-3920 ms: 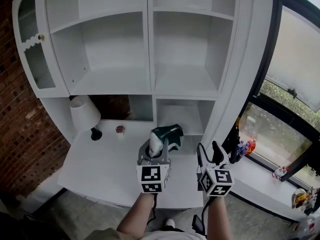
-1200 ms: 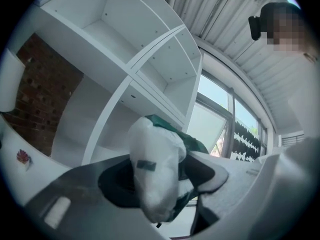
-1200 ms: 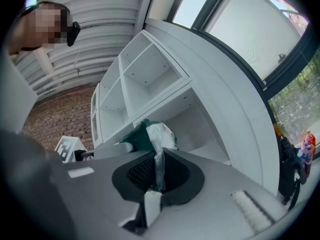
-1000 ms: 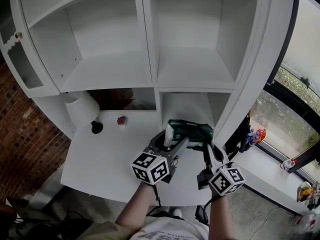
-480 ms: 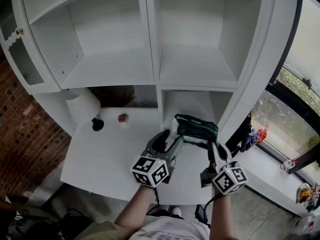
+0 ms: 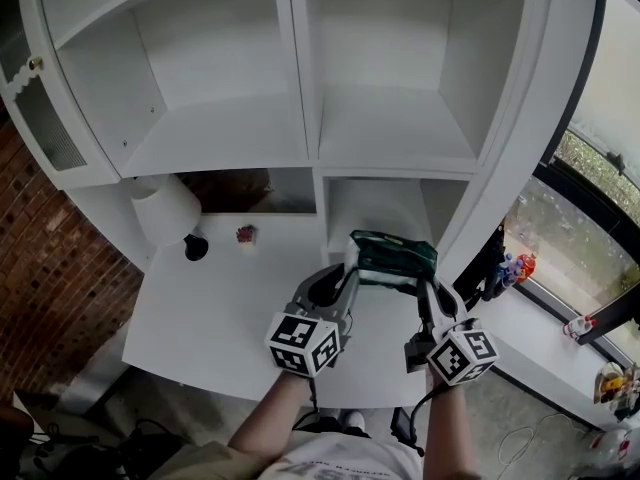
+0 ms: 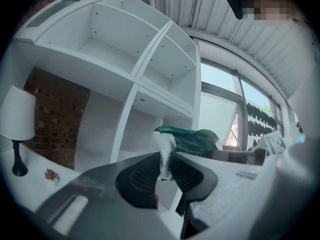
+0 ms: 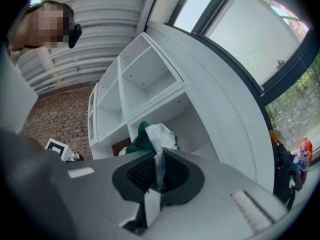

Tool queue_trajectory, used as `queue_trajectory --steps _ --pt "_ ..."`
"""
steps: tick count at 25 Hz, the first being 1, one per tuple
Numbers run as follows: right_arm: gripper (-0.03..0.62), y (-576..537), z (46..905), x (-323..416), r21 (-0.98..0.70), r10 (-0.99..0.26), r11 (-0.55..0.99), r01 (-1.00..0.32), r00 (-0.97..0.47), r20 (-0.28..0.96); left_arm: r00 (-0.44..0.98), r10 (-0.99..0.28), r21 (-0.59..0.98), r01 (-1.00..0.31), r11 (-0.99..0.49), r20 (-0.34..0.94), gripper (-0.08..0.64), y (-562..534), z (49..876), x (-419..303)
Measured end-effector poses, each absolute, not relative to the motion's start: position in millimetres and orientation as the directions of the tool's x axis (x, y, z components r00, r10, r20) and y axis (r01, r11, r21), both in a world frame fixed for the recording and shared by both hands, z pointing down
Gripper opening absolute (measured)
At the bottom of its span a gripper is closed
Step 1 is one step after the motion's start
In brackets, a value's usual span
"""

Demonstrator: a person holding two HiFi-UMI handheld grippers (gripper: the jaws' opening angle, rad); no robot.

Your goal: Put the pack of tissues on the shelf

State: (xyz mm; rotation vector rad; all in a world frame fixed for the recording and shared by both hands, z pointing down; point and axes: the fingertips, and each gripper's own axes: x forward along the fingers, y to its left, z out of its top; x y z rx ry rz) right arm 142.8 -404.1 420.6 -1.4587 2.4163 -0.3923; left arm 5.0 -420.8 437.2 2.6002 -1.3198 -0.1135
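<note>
Left gripper (image 6: 345, 276) was gaping a second ago. Now its jaws are closing on the pack (image 6: 392, 256), with the white film at the pack's left end pinched between the pads. Pack has also drifted right since the first shot, away from the middle of the desk (image 6: 215, 298). Right gripper (image 6: 427, 290) is clamped tight on the wrapper at the other end. So the green pack hangs between the two, just in front of the shelf's (image 6: 298, 88) low right cubby (image 6: 378, 208). Lamp (image 6: 165, 213) sits well off left.
</note>
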Motion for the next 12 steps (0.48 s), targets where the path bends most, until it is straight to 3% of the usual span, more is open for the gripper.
queue_trajectory --steps 12 --pt "0.006 -441 447 139 -0.183 -0.927 0.353 -0.918 -0.369 0.061 0.542 -0.834 0.119 -0.839 -0.530 0.104 0.067 -449 453 9"
